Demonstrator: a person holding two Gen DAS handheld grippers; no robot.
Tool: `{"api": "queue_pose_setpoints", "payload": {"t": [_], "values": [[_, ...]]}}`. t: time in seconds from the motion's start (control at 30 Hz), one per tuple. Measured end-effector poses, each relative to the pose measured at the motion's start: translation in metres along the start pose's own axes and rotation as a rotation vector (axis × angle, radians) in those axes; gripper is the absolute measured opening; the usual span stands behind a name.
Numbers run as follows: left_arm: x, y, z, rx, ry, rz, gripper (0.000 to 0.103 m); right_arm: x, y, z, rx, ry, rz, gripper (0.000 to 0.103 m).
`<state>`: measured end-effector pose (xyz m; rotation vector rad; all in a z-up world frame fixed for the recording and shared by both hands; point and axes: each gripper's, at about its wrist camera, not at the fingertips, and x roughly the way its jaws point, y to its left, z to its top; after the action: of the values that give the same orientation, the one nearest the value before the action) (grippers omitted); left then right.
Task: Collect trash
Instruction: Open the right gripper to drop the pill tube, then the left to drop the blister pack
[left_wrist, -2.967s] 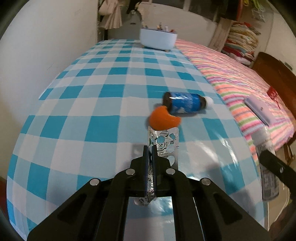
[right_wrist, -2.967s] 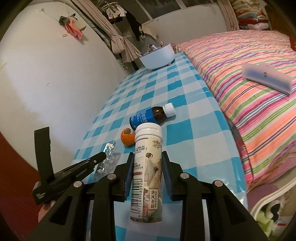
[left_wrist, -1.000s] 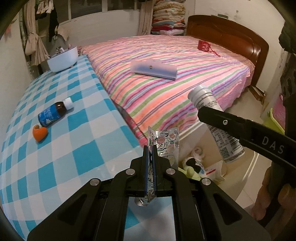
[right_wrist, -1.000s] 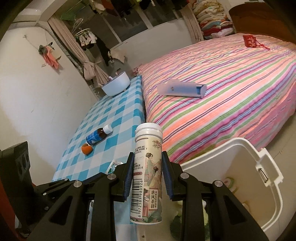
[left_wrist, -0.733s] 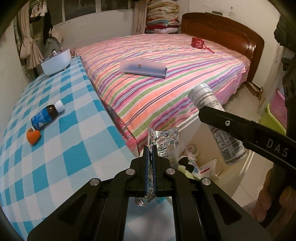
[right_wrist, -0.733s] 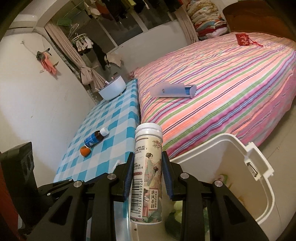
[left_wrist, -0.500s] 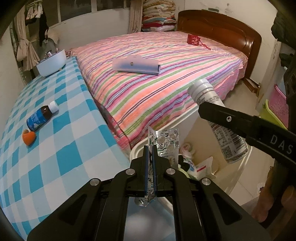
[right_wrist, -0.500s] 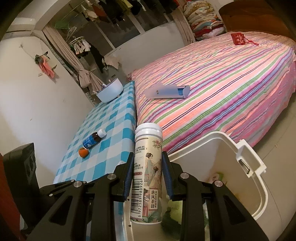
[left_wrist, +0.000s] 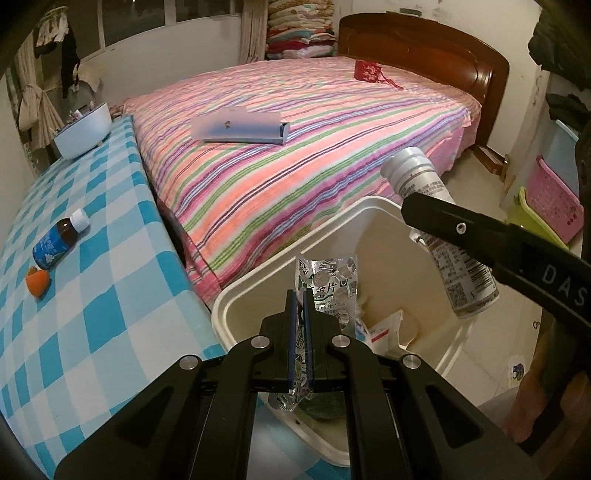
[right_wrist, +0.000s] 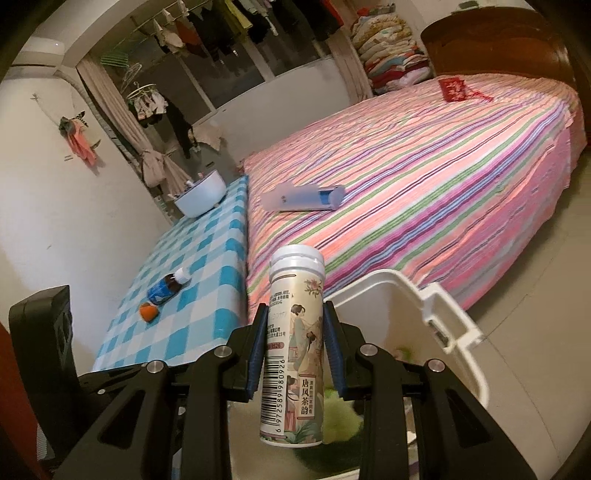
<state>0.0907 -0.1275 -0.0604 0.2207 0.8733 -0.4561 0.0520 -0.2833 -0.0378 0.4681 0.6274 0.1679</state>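
My left gripper (left_wrist: 300, 306) is shut on a silver blister pack (left_wrist: 328, 284) and holds it over the open white trash bin (left_wrist: 258, 284). My right gripper (right_wrist: 295, 332) is shut on a tall printed tube bottle (right_wrist: 293, 354) with a white cap, held over the same bin (right_wrist: 454, 321); the bottle also shows in the left wrist view (left_wrist: 439, 236). Wrappers and green scraps lie inside the bin. A blue-labelled brown bottle (left_wrist: 59, 240) and an orange peel (left_wrist: 37, 282) lie on the checked table (left_wrist: 92, 314).
A pink striped bed (left_wrist: 295, 147) with a flat grey case (left_wrist: 240, 129) stands beside the table. A white bowl (left_wrist: 83, 131) sits at the table's far end. Pink and green baskets (left_wrist: 546, 206) stand on the floor at right.
Both grippers have swung from above the table to over the white bin, still holding the blister pack and the tube bottle. The bin has come fully into view beneath them.
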Motion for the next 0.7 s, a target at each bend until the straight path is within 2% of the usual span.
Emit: {"api": "queue_pose_setpoints", "payload": {"t": [0.43, 0.47, 0.57, 0.7], "values": [[0.004, 0.000, 0.001, 0.005, 0.005, 0.000, 0.004, -0.005, -0.011, 0.001, 0.019, -0.037, -0.038, 0.030], [0.004, 0.000, 0.001, 0.005, 0.004, 0.001, 0.004, -0.005, -0.013, 0.001, 0.027, -0.039, -0.037, 0.033], [0.005, -0.001, 0.000, 0.008, 0.008, 0.000, 0.004, -0.005, -0.015, 0.002, 0.037, -0.041, -0.045, 0.052], [0.006, -0.002, 0.000, 0.007, 0.006, 0.002, 0.004, -0.009, -0.016, 0.004, 0.042, -0.072, -0.055, 0.055]]}}
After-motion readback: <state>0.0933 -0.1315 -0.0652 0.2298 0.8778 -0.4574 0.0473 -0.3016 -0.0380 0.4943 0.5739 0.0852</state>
